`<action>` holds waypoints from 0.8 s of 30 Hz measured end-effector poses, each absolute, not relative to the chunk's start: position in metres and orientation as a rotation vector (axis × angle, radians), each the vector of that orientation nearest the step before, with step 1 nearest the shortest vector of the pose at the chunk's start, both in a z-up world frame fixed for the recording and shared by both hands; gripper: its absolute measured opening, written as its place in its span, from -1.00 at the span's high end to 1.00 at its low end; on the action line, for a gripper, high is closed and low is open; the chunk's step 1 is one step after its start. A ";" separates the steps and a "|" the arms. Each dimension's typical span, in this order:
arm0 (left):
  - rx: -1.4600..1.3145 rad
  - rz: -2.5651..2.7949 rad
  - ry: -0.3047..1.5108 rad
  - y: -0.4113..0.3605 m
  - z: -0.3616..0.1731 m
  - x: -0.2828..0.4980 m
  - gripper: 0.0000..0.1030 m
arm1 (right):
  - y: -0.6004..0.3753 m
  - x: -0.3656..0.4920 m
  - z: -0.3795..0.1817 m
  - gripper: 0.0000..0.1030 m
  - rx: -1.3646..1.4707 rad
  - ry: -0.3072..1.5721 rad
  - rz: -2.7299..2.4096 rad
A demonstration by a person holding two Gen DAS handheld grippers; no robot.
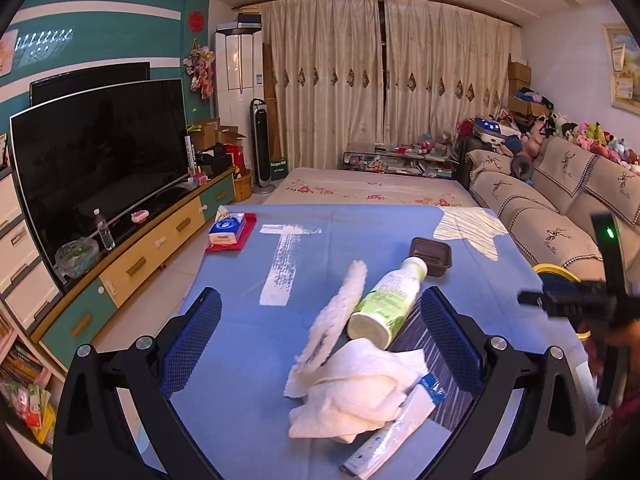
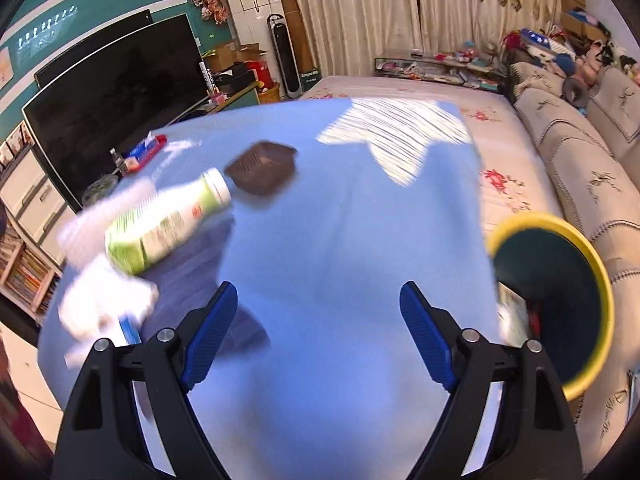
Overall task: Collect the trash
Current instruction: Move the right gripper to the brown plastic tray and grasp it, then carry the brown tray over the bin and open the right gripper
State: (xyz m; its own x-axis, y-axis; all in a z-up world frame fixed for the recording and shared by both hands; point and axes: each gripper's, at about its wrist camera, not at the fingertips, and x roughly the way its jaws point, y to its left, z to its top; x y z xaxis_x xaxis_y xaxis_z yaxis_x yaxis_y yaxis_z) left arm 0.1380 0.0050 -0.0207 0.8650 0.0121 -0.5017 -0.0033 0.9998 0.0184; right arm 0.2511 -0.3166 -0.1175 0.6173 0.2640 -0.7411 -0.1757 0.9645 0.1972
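Note:
A blue-covered table (image 1: 248, 344) holds trash: a green-and-white bottle (image 1: 386, 300) on its side, crumpled white tissues (image 1: 352, 396), a long fluffy white piece (image 1: 340, 312), a flat white wrapper (image 1: 394, 428) and a brown plastic tray (image 1: 431, 255). My left gripper (image 1: 320, 328) is open, its fingers on either side of the tissues and bottle. My right gripper (image 2: 318, 320) is open and empty over bare cloth (image 2: 340, 240). In the right wrist view the bottle (image 2: 160, 228), the tray (image 2: 262, 170) and the tissues (image 2: 100, 304) lie to the left. A yellow-rimmed bin (image 2: 560, 304) stands at the table's right edge.
A tissue pack on a red tray (image 1: 230, 232) sits at the table's far left. A TV and cabinet (image 1: 100, 168) line the left wall. A sofa (image 1: 560, 208) with plush toys runs along the right. A floral-covered surface (image 1: 372, 190) lies beyond the table.

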 end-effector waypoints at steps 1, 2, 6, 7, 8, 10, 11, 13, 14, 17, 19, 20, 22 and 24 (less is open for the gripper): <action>0.012 0.012 0.530 0.008 -0.023 0.139 -0.90 | -0.310 0.263 -0.116 -0.53 0.119 0.872 0.251; 0.004 0.014 0.535 0.011 -0.025 0.141 -0.90 | -0.307 0.276 -0.114 -0.53 0.129 0.876 0.248; -0.023 0.014 0.546 0.024 -0.032 0.145 -0.90 | -0.288 0.329 -0.120 -0.42 0.154 0.937 0.231; -0.025 0.016 0.547 0.023 -0.032 0.146 -0.90 | -0.285 0.339 -0.123 -0.41 0.161 0.956 0.223; -0.029 0.018 0.548 0.027 -0.034 0.146 -0.90 | -0.283 0.348 -0.126 -0.33 0.165 0.970 0.215; -0.039 0.020 0.553 0.031 -0.037 0.146 -0.90 | -0.279 0.364 -0.133 -0.19 0.169 0.999 0.179; -0.045 0.019 0.557 0.034 -0.040 0.147 -0.90 | -0.277 0.370 -0.137 -0.12 0.176 1.010 0.167; -0.055 0.016 0.567 0.037 -0.043 0.149 -0.90 | -0.273 0.378 -0.141 -0.04 0.193 1.027 0.161; -0.058 0.015 0.571 0.039 -0.045 0.150 -0.90 | -0.271 0.381 -0.144 0.01 0.195 1.032 0.152; -0.069 0.012 0.579 0.040 -0.049 0.152 -0.90 | -0.263 0.386 -0.147 0.21 0.179 1.038 0.140; -0.077 0.007 0.583 0.040 -0.050 0.152 -0.90 | -0.258 0.387 -0.147 0.36 0.172 1.041 0.140; -0.080 0.003 0.585 0.040 -0.052 0.152 -0.90 | -0.256 0.388 -0.148 0.43 0.165 1.041 0.137; -0.079 -0.001 0.587 0.039 -0.054 0.153 -0.90 | -0.253 0.390 -0.149 0.60 0.153 1.043 0.127; -0.078 -0.004 0.589 0.037 -0.055 0.152 -0.90 | -0.253 0.392 -0.151 0.77 0.153 1.045 0.120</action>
State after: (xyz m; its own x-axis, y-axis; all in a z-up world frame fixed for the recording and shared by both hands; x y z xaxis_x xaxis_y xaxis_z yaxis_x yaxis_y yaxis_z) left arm 0.1517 0.0368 -0.0551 0.8316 -0.0258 -0.5547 -0.0190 0.9970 -0.0748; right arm 0.3921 -0.2530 -0.1513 0.4971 0.1715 -0.8506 -0.0263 0.9828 0.1828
